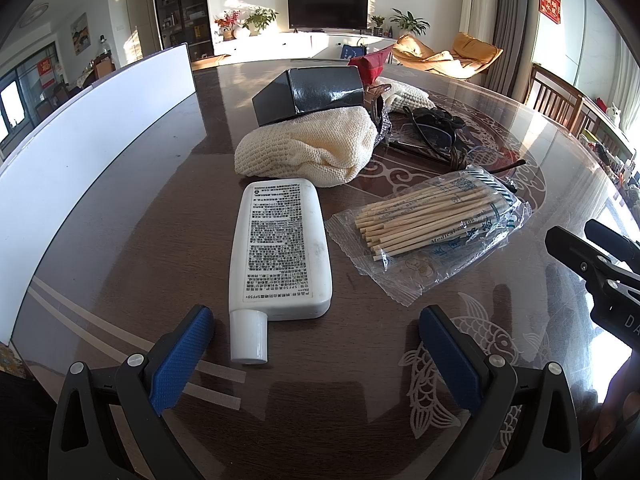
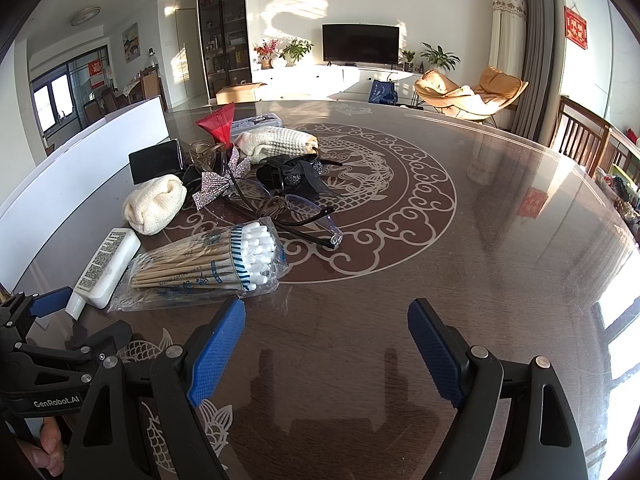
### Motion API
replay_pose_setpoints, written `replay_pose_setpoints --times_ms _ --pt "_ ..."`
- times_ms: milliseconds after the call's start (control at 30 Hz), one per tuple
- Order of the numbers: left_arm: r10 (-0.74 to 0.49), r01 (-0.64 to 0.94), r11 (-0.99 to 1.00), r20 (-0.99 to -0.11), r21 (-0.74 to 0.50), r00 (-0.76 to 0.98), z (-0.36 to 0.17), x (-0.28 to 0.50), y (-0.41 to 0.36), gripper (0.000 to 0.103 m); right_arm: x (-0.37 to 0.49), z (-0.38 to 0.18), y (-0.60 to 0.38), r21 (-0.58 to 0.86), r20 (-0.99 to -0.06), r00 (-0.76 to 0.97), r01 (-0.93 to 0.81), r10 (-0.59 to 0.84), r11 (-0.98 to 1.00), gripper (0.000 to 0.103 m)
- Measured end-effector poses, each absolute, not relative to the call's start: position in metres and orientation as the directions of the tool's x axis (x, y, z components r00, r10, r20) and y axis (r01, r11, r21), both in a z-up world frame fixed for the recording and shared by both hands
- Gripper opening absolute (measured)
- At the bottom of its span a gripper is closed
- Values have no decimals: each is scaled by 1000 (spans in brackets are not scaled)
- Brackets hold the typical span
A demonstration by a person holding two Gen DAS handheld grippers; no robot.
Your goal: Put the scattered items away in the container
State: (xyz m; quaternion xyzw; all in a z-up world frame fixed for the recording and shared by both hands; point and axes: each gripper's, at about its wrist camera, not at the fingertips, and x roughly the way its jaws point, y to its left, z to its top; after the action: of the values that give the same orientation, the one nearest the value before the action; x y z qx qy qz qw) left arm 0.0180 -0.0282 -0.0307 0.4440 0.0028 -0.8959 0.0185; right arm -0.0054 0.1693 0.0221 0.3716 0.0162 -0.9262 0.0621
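Hovering over the worktop (image 2: pixel 460 288), left gripper (image 1: pixel 316 356) jaws spread, white bottle (image 1: pixel 280 252) cap between them, right gripper (image 2: pixel 326 350) jaws spread on nothing, cotton swab packet (image 2: pixel 208 262) just ahead-left.

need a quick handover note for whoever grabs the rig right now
Left claw: open, empty, just short of the white bottle.
Right claw: open, empty, over bare table.
Swab pack lies beside the bottle; cream cloths, glasses, bows and black box are piled behind.
White container wall stands at left.
Done: nothing visibly packed.
Left: everything.
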Motion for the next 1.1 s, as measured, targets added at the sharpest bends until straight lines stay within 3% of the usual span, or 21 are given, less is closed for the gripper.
replay_pose_setpoints --times_ms 1100 --pt "-15 11 -1000 -814 10 -581 -26 14 -32 103 -1 19 166 40 -679 -720 161 -145 -986 84"
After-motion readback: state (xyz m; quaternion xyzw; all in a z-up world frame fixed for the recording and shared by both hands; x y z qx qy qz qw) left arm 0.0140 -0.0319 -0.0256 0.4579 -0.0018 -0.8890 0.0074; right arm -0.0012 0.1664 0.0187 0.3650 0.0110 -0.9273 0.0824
